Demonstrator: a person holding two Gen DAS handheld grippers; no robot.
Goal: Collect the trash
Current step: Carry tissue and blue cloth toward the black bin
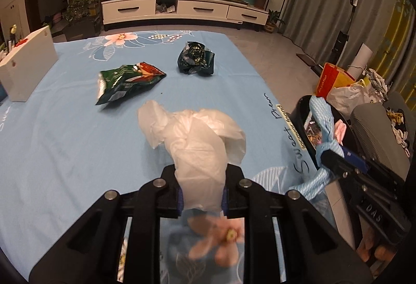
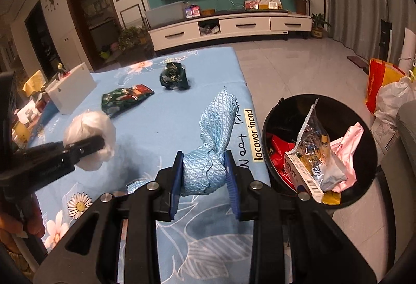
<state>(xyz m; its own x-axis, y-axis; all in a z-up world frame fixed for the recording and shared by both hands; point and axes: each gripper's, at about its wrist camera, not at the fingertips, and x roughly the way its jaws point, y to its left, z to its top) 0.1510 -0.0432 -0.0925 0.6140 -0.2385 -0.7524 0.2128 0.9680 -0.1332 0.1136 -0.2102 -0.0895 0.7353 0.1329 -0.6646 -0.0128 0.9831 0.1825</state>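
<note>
The crumpled white thin-plastic bag [image 1: 197, 138] is clamped in the left gripper [image 1: 201, 195] above the near part of the blue flowered tablecloth [image 1: 65, 141], while the right gripper [image 2: 204, 174] grips a light-blue quilted cloth [image 2: 213, 128] beside the round black trash bin [image 2: 322, 102] at the right. The filmy bag may slip or snag on the bin rim, and the cloth may fall in with the trash. Legible cloth print: "locovor fnond".
</note>
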